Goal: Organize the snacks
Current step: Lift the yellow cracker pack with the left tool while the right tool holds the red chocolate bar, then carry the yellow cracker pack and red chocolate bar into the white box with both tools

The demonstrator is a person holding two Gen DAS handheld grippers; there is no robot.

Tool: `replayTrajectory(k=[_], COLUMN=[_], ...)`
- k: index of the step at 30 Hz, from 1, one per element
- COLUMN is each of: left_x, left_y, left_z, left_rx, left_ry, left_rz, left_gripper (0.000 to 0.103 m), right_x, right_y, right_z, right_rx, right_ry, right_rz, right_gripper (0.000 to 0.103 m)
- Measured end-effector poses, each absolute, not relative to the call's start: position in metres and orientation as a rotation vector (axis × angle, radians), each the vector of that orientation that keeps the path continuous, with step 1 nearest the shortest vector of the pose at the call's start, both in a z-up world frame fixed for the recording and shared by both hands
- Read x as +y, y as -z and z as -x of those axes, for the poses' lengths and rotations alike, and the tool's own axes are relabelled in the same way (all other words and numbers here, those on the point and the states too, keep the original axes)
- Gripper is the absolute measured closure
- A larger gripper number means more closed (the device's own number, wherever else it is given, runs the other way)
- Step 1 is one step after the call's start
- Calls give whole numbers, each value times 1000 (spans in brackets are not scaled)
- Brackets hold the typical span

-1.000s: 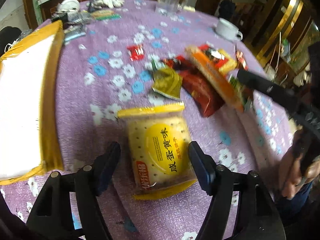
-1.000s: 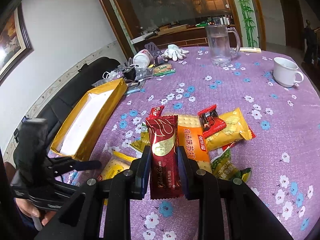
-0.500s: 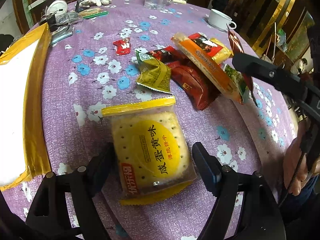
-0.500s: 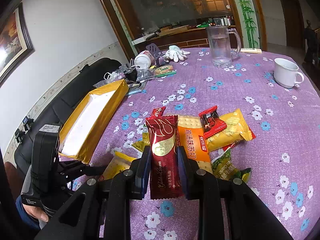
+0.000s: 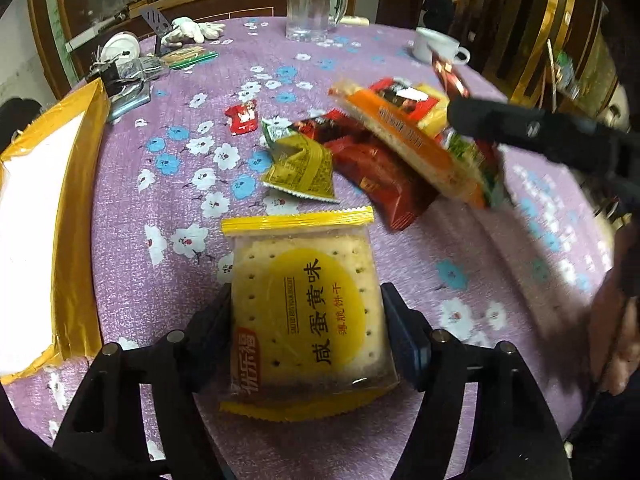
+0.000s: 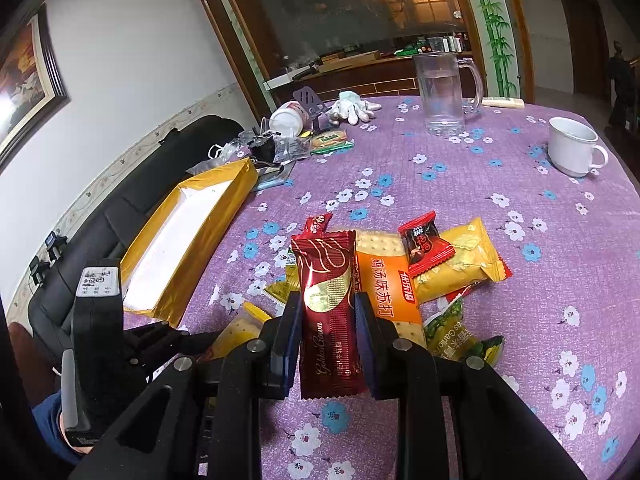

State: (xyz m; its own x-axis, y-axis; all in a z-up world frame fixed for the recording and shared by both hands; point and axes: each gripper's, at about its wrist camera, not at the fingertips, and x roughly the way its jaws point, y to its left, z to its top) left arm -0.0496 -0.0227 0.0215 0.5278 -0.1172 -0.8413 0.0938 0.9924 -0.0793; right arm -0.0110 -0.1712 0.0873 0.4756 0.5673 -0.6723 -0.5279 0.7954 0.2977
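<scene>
Since the earlier frame the left gripper point(image 5: 306, 328) has slid forward around the cracker pack point(image 5: 306, 312); its jaws are closing, with the pads now against the pack's left and right edges. The pack lies flat on the purple tablecloth point(image 5: 132, 216), long axis pointing away, straight ahead of the left hand, which tilts steeply down. The gold box point(image 5: 76, 216) sits left of it. The right gripper point(image 6: 326, 334), unmoved, is clamped on the red wafer bar point(image 6: 328, 312), above the snack pile point(image 6: 448, 264).

Our left gripper point(image 5: 306, 334) is closing on the yellow cracker packet point(image 5: 304, 312). We see both pads touching its sides.
</scene>
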Motion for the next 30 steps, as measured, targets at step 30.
replayTrajectory(k=[30], left_x=[107], left_y=[-90], left_z=[78], left_rx=[761], left_ry=[-38], left_rz=[284], left_gripper=[33], right_x=[-112], right_y=[-104], right_z=[29], right_rx=[910], right_ry=[-814], right_rz=[-33], right_gripper=[77])
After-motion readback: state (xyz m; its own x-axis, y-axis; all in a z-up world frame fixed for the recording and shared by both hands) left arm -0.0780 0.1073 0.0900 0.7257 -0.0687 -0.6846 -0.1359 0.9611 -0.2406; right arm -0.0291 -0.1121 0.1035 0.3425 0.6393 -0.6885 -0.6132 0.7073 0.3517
